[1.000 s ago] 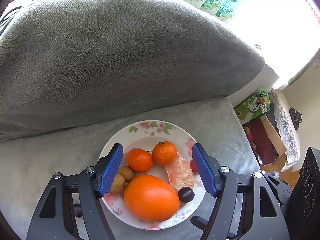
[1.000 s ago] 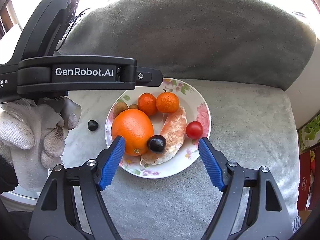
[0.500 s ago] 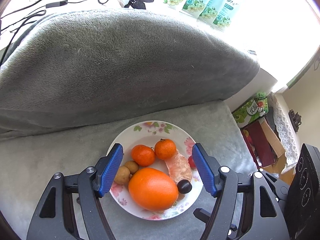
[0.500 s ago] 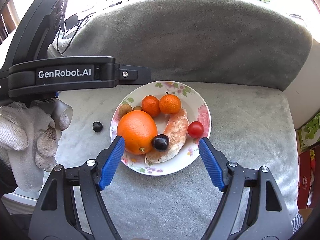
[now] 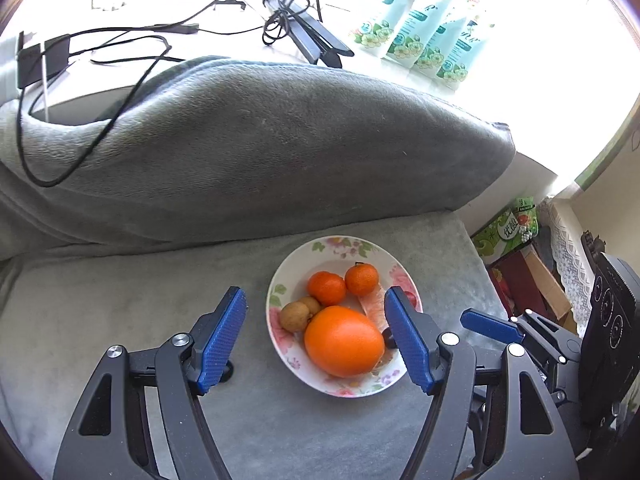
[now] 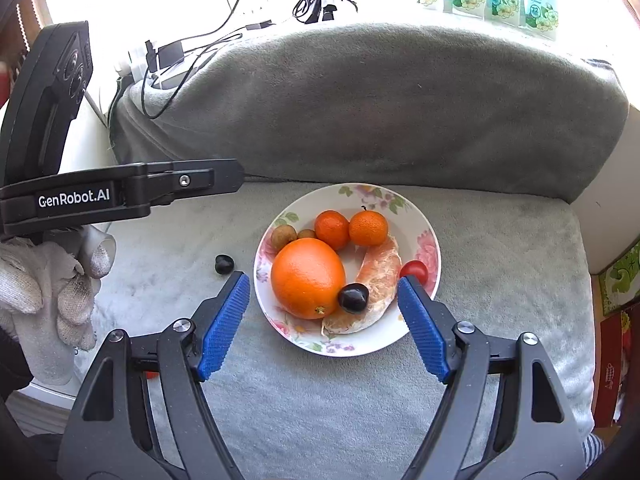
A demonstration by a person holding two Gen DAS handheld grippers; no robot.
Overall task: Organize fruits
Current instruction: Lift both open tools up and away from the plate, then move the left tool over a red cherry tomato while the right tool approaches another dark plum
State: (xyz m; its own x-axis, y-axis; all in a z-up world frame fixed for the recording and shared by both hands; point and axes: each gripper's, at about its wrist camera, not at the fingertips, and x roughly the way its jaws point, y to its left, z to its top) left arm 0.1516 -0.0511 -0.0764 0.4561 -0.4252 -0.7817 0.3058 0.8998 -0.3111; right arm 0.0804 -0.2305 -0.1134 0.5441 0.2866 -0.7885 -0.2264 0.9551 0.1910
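Note:
A floral plate (image 6: 416,332) on the grey sofa seat holds a big orange (image 6: 307,277), two mandarins (image 6: 331,229), two small brown fruits (image 6: 283,236), a peeled citrus segment (image 6: 378,276), a dark grape (image 6: 353,298) and a cherry tomato (image 6: 414,270). Another dark grape (image 6: 224,264) lies on the seat left of the plate. My right gripper (image 6: 323,322) is open and empty above the plate's near edge. My left gripper (image 5: 316,338) is open and empty, its right finger over the plate (image 5: 280,344) by the orange (image 5: 344,340).
The grey sofa backrest (image 6: 380,108) rises behind the plate. Cables (image 5: 100,52) and green-white packets (image 5: 424,36) lie on the ledge behind it. Boxes and bags (image 5: 520,272) stand beside the sofa's right end. A white-gloved hand (image 6: 44,292) holds the left gripper.
Both grippers have pulled back and up from the plate, so more of the sofa and ledge shows. The left gripper has also shifted left. Fruits have not moved.

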